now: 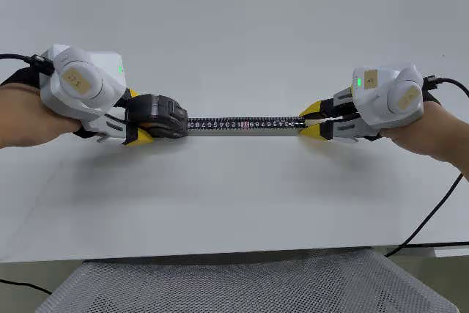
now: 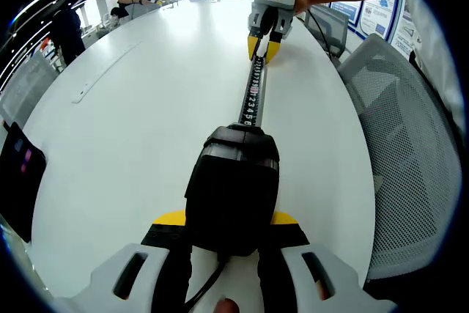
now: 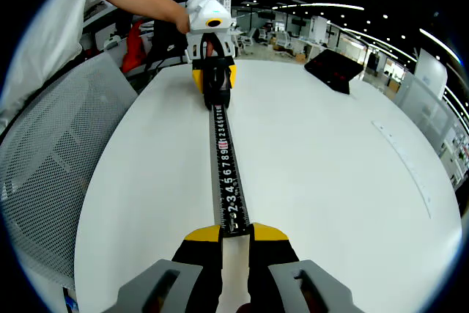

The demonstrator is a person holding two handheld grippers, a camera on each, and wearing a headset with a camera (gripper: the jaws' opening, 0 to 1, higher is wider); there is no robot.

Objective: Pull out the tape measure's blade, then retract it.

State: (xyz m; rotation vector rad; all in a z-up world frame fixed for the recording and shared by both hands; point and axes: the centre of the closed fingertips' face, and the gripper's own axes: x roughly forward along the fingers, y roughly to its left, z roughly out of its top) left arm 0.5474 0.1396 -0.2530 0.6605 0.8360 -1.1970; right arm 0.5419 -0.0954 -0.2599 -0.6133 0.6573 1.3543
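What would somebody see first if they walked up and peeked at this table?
The black tape measure catches the eye, its blade drawn out in a long straight line across the middle of the white table. The left gripper clamps the case at one end. The right gripper pinches the blade's tip between its yellow-tipped fingers at the other.

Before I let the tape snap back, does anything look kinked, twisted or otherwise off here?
Nothing stands out. The blade runs straight, numbers up, with no kink or twist, from the case held by the left gripper to the tip pinched by the right gripper.
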